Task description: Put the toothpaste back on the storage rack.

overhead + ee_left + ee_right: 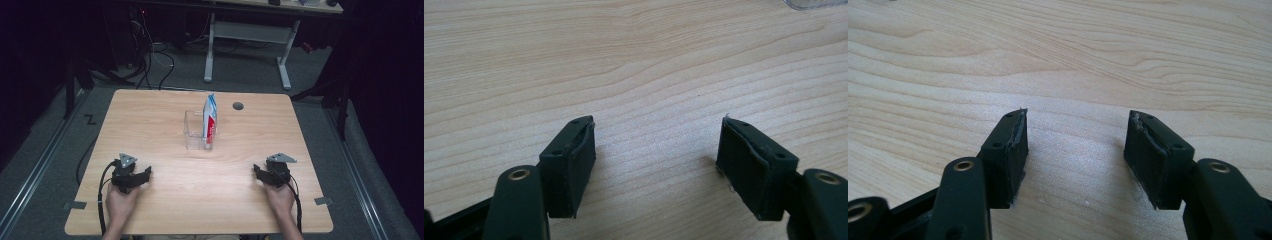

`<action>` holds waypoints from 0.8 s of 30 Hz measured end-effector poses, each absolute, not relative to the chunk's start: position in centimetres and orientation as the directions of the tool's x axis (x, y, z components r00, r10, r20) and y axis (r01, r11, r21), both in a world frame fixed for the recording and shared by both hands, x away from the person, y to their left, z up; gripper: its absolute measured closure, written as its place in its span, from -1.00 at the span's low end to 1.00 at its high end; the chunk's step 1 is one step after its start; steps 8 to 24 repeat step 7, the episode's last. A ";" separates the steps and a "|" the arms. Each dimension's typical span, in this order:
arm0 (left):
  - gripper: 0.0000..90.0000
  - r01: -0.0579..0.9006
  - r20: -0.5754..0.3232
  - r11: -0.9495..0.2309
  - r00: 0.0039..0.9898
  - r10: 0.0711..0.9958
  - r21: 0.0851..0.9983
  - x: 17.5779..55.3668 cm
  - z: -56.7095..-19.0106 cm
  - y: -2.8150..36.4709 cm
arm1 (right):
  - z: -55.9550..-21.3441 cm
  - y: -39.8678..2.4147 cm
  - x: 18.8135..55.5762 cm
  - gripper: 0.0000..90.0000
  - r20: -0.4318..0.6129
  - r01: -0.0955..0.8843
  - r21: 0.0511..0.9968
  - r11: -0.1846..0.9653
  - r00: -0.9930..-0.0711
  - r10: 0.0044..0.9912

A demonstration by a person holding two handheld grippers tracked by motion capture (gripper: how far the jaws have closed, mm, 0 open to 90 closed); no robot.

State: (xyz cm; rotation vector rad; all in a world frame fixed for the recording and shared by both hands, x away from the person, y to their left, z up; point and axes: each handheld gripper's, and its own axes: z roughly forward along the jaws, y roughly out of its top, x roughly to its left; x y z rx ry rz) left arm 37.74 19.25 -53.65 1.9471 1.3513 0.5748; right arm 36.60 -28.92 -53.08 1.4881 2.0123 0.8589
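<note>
High view, nearest edge first: two hands resting on the pale wooden table (pixel 165 200), left hand (pixel 121 199) holding the left black two-jaw gripper (pixel 141 176), right hand (pixel 280 196) holding the right black two-jaw gripper (pixel 259 173), both near the front edge and well apart from each other. Left gripper view: jaws spread wide, bare wood grain between the pads, nothing pinched. Right gripper view: jaws likewise parted, slightly less wide, only table surface between them. Farther out, near the middle of the table: clear square plastic container (pixel 194 131), with a red, white and blue toothpaste tube (pixel 210 120) standing upright in its right side, top poking above the rim. Beyond that, small round grey hole (pixel 238 106) near the far edge. Farthest back, on the grey floor: white-legged desk (pixel 285 65) and loose dark cables (pixel 165 62).
</note>
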 end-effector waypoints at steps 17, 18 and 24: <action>-0.29 0.627 -0.025 -0.223 0.360 0.932 0.746 37.7 -53.6 19.2 | -53.1 -28.9 36.7 -0.09 -0.016 0.651 0.730 0.208 -0.288 0.957; -0.29 0.627 -0.025 -0.223 0.360 0.932 0.746 37.7 -53.6 19.2 | -53.1 -28.9 36.7 -0.09 -0.016 0.651 0.730 0.208 -0.288 0.957; -0.29 0.627 -0.025 -0.223 0.360 0.932 0.746 37.7 -53.6 19.2 | -53.1 -28.9 36.7 -0.09 -0.016 0.651 0.730 0.208 -0.288 0.957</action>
